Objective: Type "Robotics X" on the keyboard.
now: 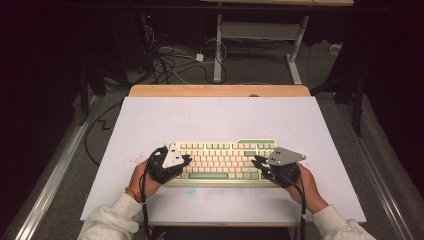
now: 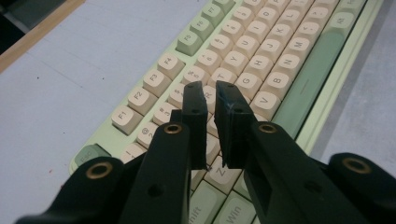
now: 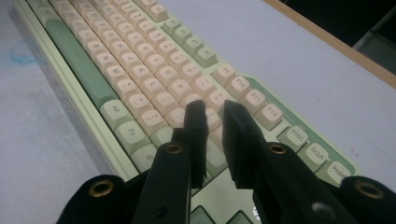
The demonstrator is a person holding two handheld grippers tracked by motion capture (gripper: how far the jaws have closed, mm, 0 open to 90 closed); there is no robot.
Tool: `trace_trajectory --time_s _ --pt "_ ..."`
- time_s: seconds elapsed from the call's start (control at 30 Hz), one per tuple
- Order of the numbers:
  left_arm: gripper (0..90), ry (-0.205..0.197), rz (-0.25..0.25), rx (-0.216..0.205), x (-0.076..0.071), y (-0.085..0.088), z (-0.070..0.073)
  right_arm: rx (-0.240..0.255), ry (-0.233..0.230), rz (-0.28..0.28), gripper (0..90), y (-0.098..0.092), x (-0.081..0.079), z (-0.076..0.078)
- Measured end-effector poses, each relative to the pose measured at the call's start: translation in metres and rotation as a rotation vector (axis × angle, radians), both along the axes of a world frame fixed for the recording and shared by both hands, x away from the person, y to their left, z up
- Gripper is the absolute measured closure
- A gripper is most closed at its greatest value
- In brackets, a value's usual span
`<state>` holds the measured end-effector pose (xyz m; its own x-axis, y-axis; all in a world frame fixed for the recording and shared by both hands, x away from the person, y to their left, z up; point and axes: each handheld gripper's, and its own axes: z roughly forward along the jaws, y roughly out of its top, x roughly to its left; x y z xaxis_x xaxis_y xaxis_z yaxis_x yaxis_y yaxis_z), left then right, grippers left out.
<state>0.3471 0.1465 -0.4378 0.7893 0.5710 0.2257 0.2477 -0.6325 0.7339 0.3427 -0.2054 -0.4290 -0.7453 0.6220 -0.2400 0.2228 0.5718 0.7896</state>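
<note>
A pale green keyboard [image 1: 225,161] with cream keys lies near the front of the white table top [image 1: 215,117]. My left gripper [image 1: 187,159] hovers over the keyboard's left end, a hand behind it. In the left gripper view the keyboard [image 2: 261,46] runs away to the upper right, and the left gripper [image 2: 210,95] has its jaws a narrow gap apart over the number and letter keys, with nothing between them. My right gripper [image 1: 256,161] is over the right end. There the right gripper [image 3: 212,111] stands slightly open above the keyboard [image 3: 130,56], near the F-key row.
A wooden strip [image 1: 220,90] borders the table's far edge. Beyond it, cables [image 1: 170,60] lie on the floor by a desk frame [image 1: 260,40]. A faint blue smudge [image 1: 190,190] marks the table just in front of the keyboard.
</note>
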Motion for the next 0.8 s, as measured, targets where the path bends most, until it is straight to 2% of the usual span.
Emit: trace_trajectory --time_s 0.07,0.17,0.37,0.53,0.63,0.73,0.8 --pt "76.3 -0.019 0.004 -0.001 -0.0009 0.0 0.0003 0.003 -0.006 0.0 77.4 -0.0002 -0.0001 0.0002" --pt "71.0 -0.027 0.001 -0.004 -0.0017 -0.0004 0.0005 0.01 -0.011 0.002 74.5 -0.0005 -0.0001 0.0003" --pt "52.6 -0.065 0.019 0.024 -0.0034 -0.0034 -0.0014 0.012 -0.016 0.003 69.1 0.0001 -0.0003 -0.0004" --pt "41.6 -0.083 0.022 0.017 -0.0048 -0.0042 -0.0022 0.02 -0.02 0.002 64.5 0.0001 -0.0002 -0.0009" --pt "36.3 -0.09 0.031 0.004 -0.0053 -0.004 -0.002 0.015 -0.024 0.002 58.6 0.0005 -0.0004 -0.0013" --pt "24.4 -0.119 0.062 0.004 -0.0069 -0.0048 -0.0034 0.012 -0.029 -0.005 49.3 0.001 -0.0001 -0.0018" --pt "23.8 -0.119 0.062 0.002 -0.0071 -0.0048 -0.0037 0.008 -0.035 -0.009 40.1 0.0018 -0.0001 -0.0026"
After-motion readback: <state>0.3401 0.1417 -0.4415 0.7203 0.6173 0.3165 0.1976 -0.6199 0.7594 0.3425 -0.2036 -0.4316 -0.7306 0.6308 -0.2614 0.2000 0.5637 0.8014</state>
